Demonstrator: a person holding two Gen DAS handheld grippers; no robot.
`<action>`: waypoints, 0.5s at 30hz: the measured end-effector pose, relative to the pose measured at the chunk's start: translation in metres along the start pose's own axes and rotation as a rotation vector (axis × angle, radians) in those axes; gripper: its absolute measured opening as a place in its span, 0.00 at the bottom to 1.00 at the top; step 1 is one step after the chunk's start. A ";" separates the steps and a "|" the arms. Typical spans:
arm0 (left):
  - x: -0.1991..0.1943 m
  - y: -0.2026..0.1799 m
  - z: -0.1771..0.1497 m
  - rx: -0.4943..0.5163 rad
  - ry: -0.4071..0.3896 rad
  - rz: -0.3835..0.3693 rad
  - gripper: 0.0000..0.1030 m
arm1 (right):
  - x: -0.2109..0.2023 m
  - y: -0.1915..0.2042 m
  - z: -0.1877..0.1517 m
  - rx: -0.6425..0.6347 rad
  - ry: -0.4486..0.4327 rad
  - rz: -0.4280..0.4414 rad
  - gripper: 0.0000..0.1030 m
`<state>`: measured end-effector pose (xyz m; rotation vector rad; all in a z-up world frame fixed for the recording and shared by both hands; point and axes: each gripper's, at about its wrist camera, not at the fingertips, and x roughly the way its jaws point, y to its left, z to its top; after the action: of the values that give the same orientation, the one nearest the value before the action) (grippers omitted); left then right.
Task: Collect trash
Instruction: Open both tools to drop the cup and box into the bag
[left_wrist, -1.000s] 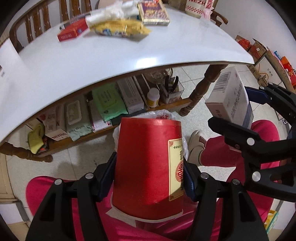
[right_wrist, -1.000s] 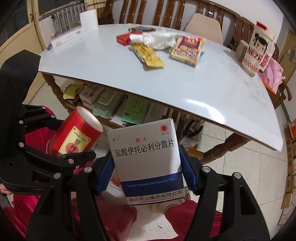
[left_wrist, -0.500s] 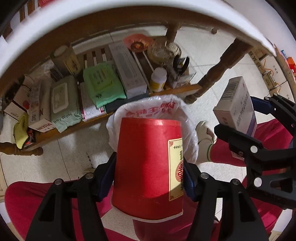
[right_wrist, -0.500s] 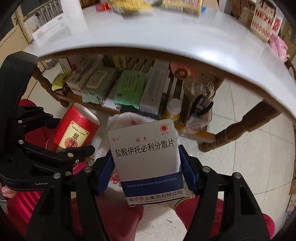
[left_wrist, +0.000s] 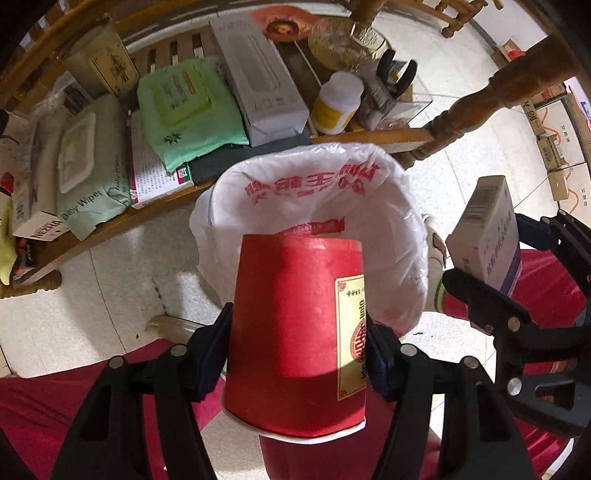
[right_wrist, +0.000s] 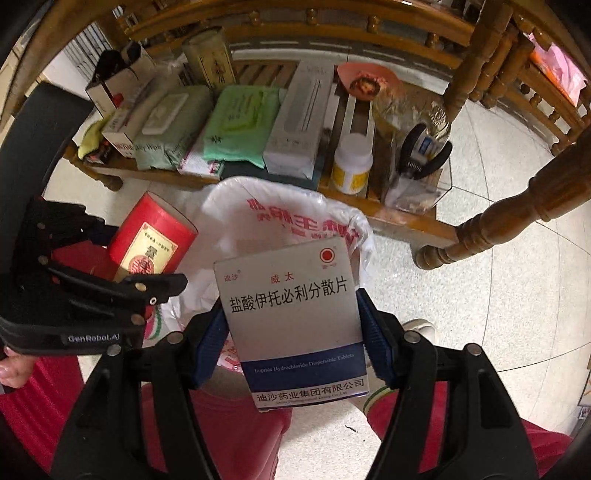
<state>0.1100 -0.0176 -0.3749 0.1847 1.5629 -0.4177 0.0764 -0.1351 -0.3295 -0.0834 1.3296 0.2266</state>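
My left gripper (left_wrist: 297, 343) is shut on a red cylindrical canister (left_wrist: 291, 332) with a gold label, held just above the near rim of a bin lined with a white plastic bag (left_wrist: 314, 192) printed in red. My right gripper (right_wrist: 291, 328) is shut on a white and blue medicine box (right_wrist: 291, 321), held over the same bag (right_wrist: 288, 210). The canister also shows in the right wrist view (right_wrist: 151, 240), left of the box. The box shows in the left wrist view (left_wrist: 487, 236), right of the bin.
A low wooden shelf (left_wrist: 373, 138) behind the bin holds wipes packs (left_wrist: 192, 110), a white box (left_wrist: 258, 77), a pill bottle (left_wrist: 336, 101) and pliers (right_wrist: 424, 151). A turned table leg (right_wrist: 498, 218) stands at right. My red-trousered legs (left_wrist: 55, 398) flank the bin.
Both grippers have dropped from table height to below the tabletop and tilted down toward the bin. The bag opening now lies directly under the canister and box. Both grips are unchanged.
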 end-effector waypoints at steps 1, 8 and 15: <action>0.004 0.001 0.001 0.001 0.009 -0.004 0.59 | 0.003 0.000 0.000 -0.001 0.005 0.006 0.63; 0.031 0.007 0.008 -0.015 0.066 -0.022 0.59 | 0.033 0.004 -0.004 -0.028 0.060 0.033 0.63; 0.053 0.013 0.017 -0.035 0.108 0.005 0.60 | 0.056 0.003 0.002 -0.027 0.099 0.062 0.63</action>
<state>0.1279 -0.0191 -0.4291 0.1865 1.6744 -0.3819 0.0899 -0.1253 -0.3836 -0.0770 1.4296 0.2957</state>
